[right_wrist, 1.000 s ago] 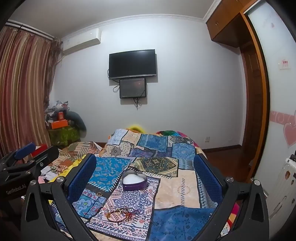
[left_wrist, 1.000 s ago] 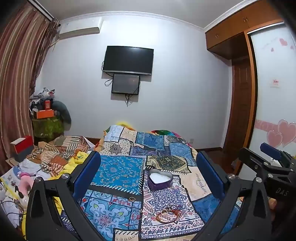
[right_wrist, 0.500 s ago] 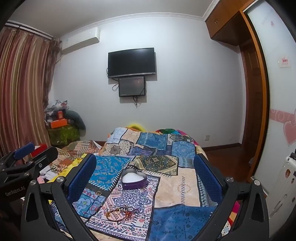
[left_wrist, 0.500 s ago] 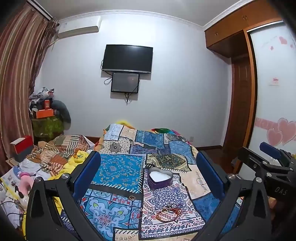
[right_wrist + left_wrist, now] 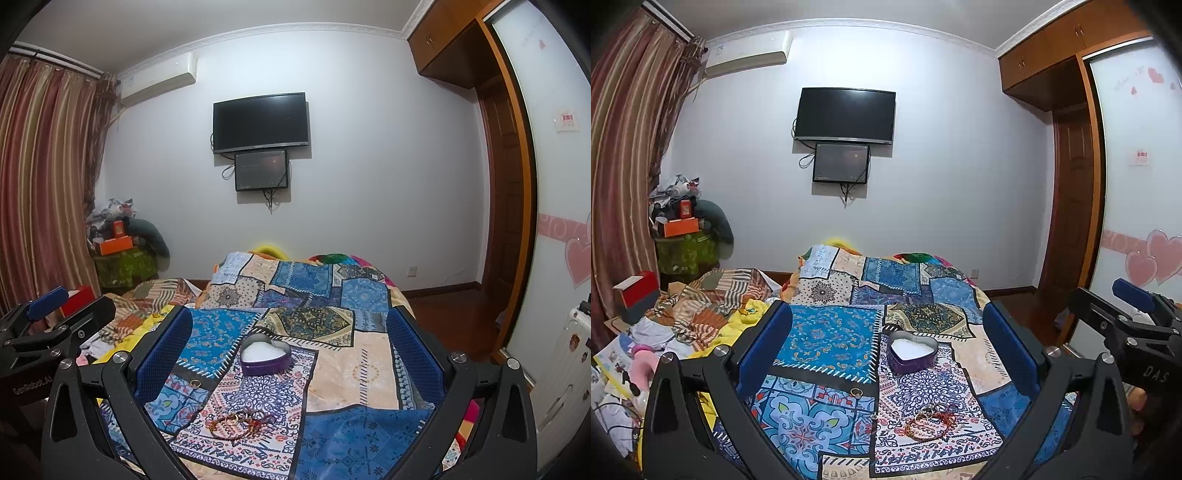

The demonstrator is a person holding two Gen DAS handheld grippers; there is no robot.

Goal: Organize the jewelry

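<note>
While both tools hang above the bed (image 5: 827, 332), nothing is grabbed yet. Left hand-held gripper (image 5: 886, 350) has its blue pads spread wide with only air between them, and the right hand-held gripper (image 5: 288, 350) is just as wide and empty too. Out on the patchwork bedspread sits a purple heart-shaped box (image 5: 913, 350), lid off, white lining showing. Nearer the camera there's a tangle of bracelets (image 5: 932, 419) in a little heap, reddish and gold, well apart from the box. A single small ring (image 5: 856, 392) lies by itself to the left of the heap. From the right wrist view the same box (image 5: 264, 355), bracelets (image 5: 240, 422) and ring (image 5: 195, 383) show up, all lying flat on the fabric.
</note>
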